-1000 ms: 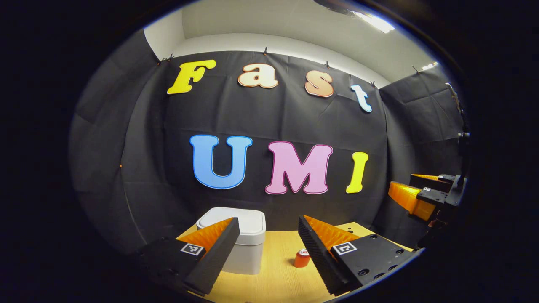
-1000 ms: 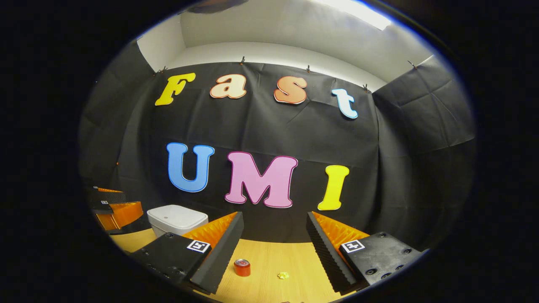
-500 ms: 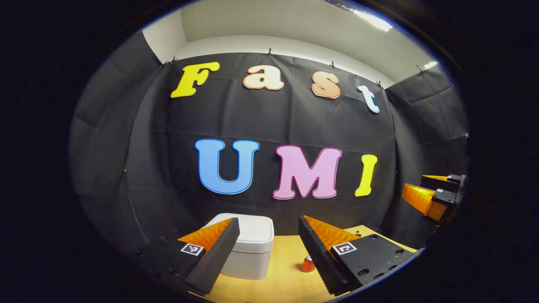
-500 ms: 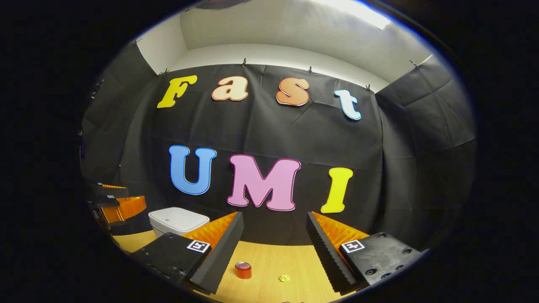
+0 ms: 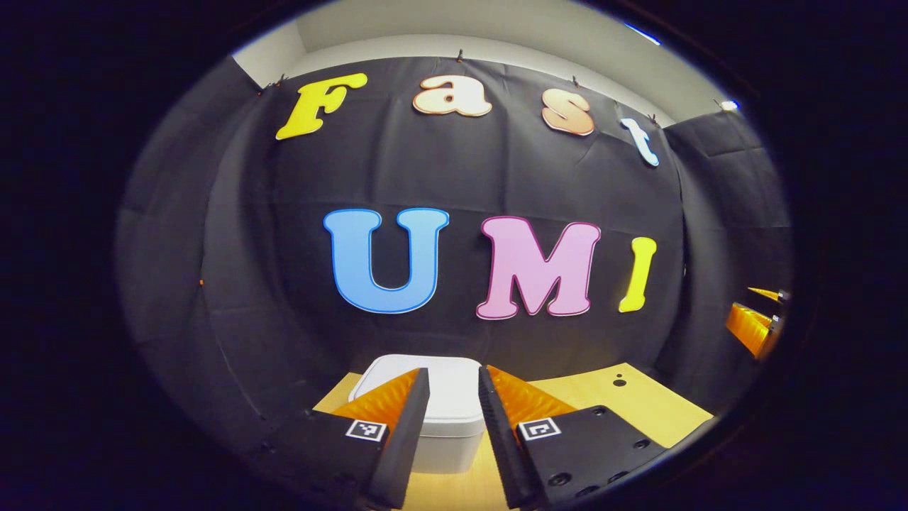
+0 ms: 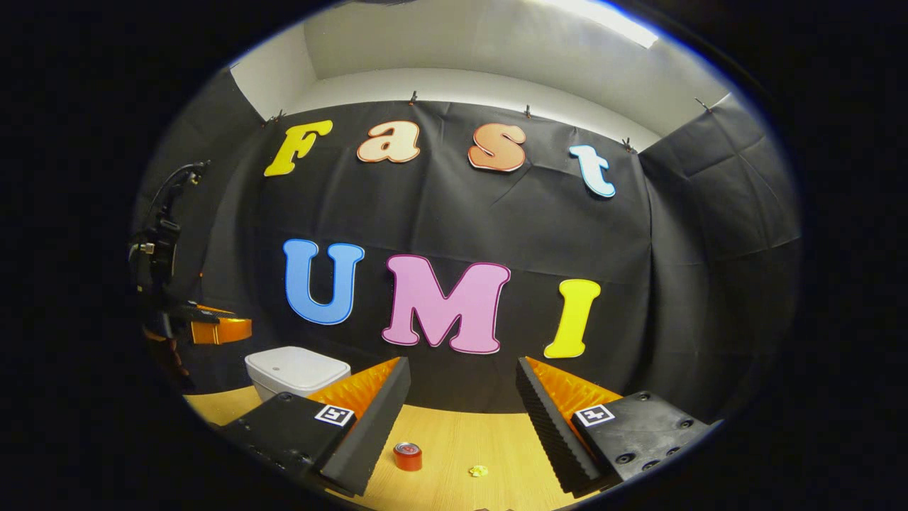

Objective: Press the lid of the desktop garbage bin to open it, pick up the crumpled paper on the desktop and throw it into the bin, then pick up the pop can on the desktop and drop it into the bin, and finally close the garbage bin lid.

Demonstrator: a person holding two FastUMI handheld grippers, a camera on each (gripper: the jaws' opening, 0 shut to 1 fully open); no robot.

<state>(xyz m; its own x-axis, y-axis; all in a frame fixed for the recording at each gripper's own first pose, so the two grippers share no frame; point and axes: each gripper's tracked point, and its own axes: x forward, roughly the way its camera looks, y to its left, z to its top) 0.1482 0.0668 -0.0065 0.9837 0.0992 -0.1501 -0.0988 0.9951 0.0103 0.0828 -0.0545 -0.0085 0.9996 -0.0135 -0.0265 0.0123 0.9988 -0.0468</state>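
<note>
The white desktop bin (image 5: 452, 401) stands with its lid down, straight ahead of my left gripper (image 5: 454, 370), whose jaws are open by a narrow gap with nothing between them. In the right gripper view the same bin (image 6: 294, 369) sits at the far left of the table, and the left gripper (image 6: 221, 330) hovers above and to its left. My right gripper (image 6: 462, 360) is wide open and holds nothing. Below it on the wood stand the red pop can (image 6: 407, 456) and the small yellow crumpled paper (image 6: 478, 470), a little apart.
The light wooden table (image 5: 624, 404) runs up to the black cloth wall behind the bin. My right gripper (image 5: 755, 323) shows far off at the right edge of the left gripper view. A person's hand and a cable are at the left gripper's rear (image 6: 159, 241).
My left gripper's jaws have narrowed from wide open, and it has swung to centre on the bin and moved closer. The can has left the left gripper view. The right gripper has hardly moved.
</note>
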